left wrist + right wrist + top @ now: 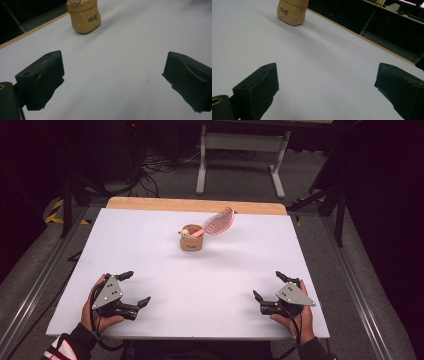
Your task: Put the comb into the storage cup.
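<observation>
Cup (pixel 191 240), tan and soft-sided, stands upright past mid-worktop (pixel 150 250), well apart from both claws, with a pink brush (pixel 218 221) leaning out over its rim, handle down inside so the head stays clear of the surface. Left claw (pixel 136 289) and right claw (pixel 269 287) rest at the near edge, jaws spread wide and holding nothing, probably staged symmetrically so either can reach in toward the cup.

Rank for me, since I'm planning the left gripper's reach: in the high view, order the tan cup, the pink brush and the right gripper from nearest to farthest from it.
1. Tan cup, table centre, ahead of the left gripper.
2. Pink brush, leaning out of the cup to its far right.
3. Right gripper, at the table's opposite near side.
</observation>
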Demonstrator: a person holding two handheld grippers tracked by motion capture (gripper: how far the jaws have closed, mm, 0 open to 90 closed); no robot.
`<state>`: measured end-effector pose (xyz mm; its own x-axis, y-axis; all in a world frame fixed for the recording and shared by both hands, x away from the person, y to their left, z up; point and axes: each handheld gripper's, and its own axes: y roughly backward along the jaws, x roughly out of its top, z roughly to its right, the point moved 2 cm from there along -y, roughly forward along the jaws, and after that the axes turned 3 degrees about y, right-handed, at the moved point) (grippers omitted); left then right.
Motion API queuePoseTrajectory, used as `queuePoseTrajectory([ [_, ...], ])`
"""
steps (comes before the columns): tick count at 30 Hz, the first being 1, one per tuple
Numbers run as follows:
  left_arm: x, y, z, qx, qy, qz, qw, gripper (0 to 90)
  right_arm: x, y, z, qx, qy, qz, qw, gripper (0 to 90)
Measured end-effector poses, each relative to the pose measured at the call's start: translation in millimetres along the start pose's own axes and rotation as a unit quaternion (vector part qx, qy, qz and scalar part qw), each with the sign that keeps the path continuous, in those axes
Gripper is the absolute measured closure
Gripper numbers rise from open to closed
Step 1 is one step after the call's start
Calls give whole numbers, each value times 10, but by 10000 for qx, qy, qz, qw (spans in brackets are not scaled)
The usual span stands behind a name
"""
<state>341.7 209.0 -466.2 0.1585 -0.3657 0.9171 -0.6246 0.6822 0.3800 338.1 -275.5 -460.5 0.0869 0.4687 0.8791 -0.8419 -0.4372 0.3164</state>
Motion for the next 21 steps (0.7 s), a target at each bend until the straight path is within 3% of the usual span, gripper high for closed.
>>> queuePoseTrajectory([
  [5, -4, -1, 4, -15, -2, -7, 10000, 41, 20, 16, 1, -96, 7, 73, 9999, 54],
  [21, 0, 1, 1, -2, -7, -2, 10000, 40, 17, 5, -14, -40, 37, 58, 10000, 54],
])
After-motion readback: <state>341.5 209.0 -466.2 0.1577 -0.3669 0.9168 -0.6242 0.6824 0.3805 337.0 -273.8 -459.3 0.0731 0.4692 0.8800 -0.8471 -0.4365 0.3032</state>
